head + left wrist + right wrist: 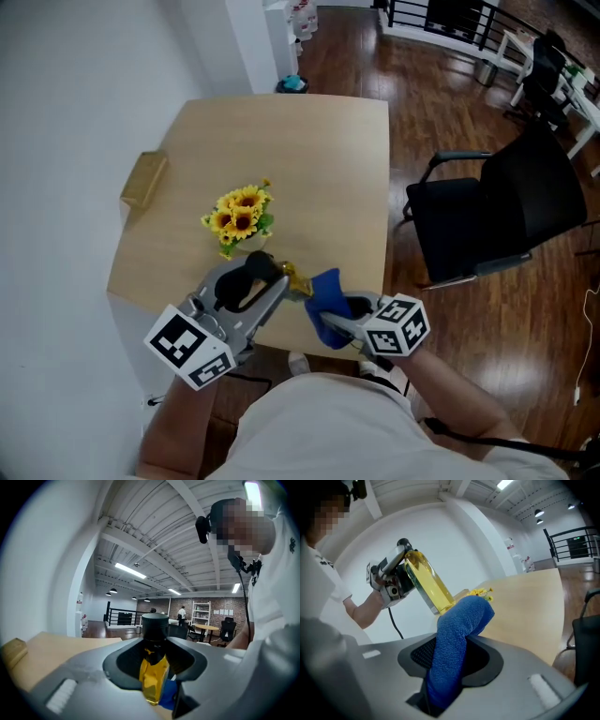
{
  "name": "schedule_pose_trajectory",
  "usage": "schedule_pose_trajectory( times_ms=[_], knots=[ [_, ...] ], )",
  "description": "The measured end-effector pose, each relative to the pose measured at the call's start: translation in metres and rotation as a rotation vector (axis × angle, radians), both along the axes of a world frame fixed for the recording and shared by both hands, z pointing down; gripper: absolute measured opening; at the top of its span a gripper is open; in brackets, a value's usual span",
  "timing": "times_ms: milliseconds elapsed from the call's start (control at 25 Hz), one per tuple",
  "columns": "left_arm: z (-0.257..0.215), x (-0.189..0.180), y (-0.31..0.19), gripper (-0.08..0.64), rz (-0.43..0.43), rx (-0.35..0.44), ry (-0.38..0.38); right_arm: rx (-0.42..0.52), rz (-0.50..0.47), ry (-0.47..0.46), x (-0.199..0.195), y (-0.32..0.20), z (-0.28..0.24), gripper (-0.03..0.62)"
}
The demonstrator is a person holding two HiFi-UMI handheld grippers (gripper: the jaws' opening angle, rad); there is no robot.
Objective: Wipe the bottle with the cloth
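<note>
My left gripper [275,281] is shut on a clear bottle [296,278] of yellow liquid with a black cap, held lifted and tilted over the table's near edge. In the left gripper view the bottle [153,674] stands between the jaws, cap [154,625] on top. My right gripper [343,320] is shut on a blue cloth [328,293], whose free end presses against the bottle's lower end. The right gripper view shows the cloth [458,630] folded over, touching the bottle [429,585] just below its base corner.
A small pot of sunflowers [242,217] stands on the light wooden table [300,150], close behind the grippers. A wooden block [143,180] lies at the table's left edge. A black office chair [506,211] stands on the floor to the right.
</note>
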State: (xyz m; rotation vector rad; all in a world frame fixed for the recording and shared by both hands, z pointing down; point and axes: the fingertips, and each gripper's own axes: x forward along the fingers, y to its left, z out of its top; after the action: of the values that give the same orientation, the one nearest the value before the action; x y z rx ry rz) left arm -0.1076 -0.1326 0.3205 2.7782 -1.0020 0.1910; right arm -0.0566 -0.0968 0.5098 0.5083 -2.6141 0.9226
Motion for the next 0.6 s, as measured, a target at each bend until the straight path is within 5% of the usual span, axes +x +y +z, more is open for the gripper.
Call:
schedule_pose_trajectory(
  times_ms=[280,600],
  knots=[
    [0.037,0.002,-0.038,0.149,-0.026,-0.017,-0.014,0.121,0.180,0.039,0.062,-0.007,-0.025,0.150],
    [0.140,-0.017,-0.094,0.149,-0.192,-0.051,-0.091,0.193,0.253,0.113,0.101,0.016,-0.049,0.150]
  ],
)
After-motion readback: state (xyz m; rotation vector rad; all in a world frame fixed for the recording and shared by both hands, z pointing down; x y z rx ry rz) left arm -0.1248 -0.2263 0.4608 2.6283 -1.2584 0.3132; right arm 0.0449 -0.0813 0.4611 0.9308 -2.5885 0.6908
